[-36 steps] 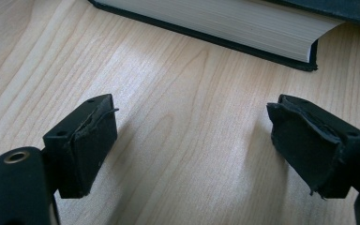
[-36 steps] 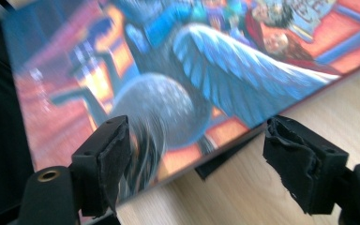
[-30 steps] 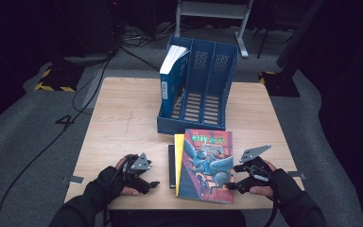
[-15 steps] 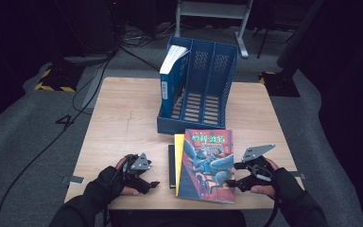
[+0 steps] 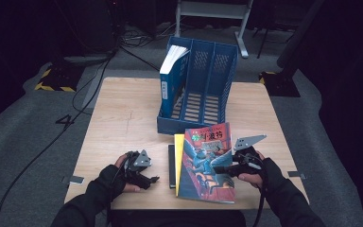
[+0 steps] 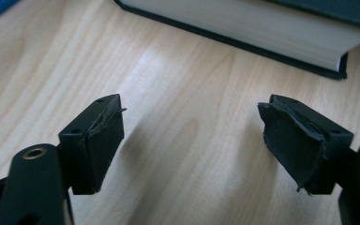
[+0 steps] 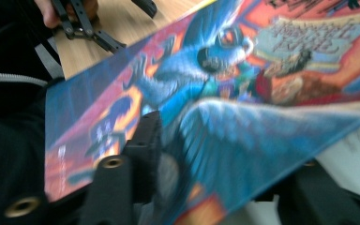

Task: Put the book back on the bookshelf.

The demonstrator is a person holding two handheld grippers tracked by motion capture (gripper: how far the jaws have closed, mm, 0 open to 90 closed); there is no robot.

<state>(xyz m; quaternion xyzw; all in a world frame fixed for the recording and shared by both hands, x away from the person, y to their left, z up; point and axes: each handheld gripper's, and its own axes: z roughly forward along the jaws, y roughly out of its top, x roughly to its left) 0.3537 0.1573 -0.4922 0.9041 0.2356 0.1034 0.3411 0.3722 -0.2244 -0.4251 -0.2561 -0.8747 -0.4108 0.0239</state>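
A colourful paperback [image 5: 203, 161] tops a small stack at the table's front middle, over a yellow book [image 5: 178, 142] and a dark book [image 5: 171, 163]. My right gripper [image 5: 217, 169] reaches in from the stack's right side. Its jaws have just been closing, and the paperback [image 7: 215, 84] lies between them, one jaw on the cover and one beneath the raised edge [image 7: 225, 173]. My left gripper [image 5: 152, 179] rests on the wood left of the stack. Its jaws have just closed a little but stand open with nothing between them [image 6: 192, 140]. The dark book's page edge [image 6: 262, 28] lies just ahead of it.
A blue three-slot file rack [image 5: 203, 90] stands at the back middle of the wooden table [image 5: 123, 118], with a blue book [image 5: 170, 80] upright in its left slot. Bare wood lies left of the rack. Cables run over the floor at the left.
My right gripper has moved left onto the paperback's right edge and its jaws have narrowed around it. The left hand has stayed in place.
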